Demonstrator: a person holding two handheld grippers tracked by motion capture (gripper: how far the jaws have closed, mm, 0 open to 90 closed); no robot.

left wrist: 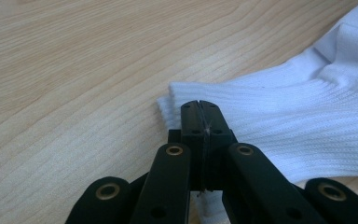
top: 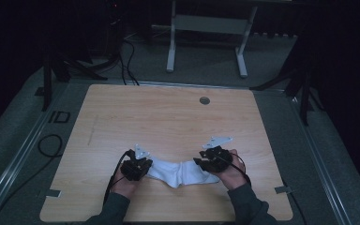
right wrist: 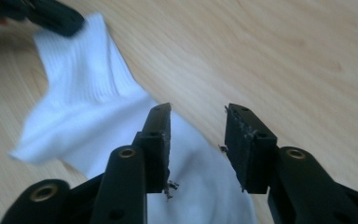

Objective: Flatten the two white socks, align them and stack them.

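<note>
white ribbed sock [top: 180,172] lies bent on wooden table [top: 168,117]; left tool [left wrist: 199,116] clamps its cuff; right tool [right wrist: 198,140] gapes wide over it.

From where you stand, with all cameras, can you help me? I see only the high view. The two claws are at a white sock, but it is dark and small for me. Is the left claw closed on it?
Observer: Yes. In the left gripper view the left claw has its jaws pressed together at the ribbed cuff edge of the white sock.
Operator: And the right claw, does it hold also?
Observer: No. In the right gripper view the right claw stands open, with a clear gap between its jaws, above the other end of the sock.
Operator: Is the sock lifted?
Observer: It appears to lie on the wooden table.
</note>
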